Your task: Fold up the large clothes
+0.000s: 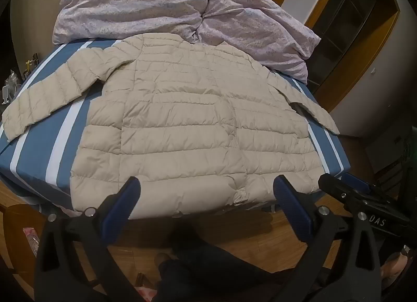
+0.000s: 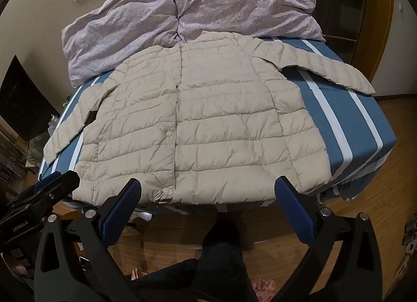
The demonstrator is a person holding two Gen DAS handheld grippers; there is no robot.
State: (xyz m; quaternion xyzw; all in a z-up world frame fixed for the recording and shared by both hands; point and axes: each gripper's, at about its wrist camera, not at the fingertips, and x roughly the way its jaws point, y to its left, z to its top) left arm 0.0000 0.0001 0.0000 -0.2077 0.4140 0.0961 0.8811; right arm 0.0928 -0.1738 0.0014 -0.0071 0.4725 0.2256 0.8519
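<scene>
The beige puffer jacket [image 1: 192,119] lies flat on the striped bed [image 1: 39,151], collar far, hem nearest. The left claw [image 1: 206,192] and right claw [image 2: 208,192] both gape empty just short of the hem, seemingly about equally near.

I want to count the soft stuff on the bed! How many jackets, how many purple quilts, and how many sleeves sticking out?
Cream puffer jacket: 1
Purple quilt: 1
Jacket sleeves spread out: 2
Total: 4
</scene>
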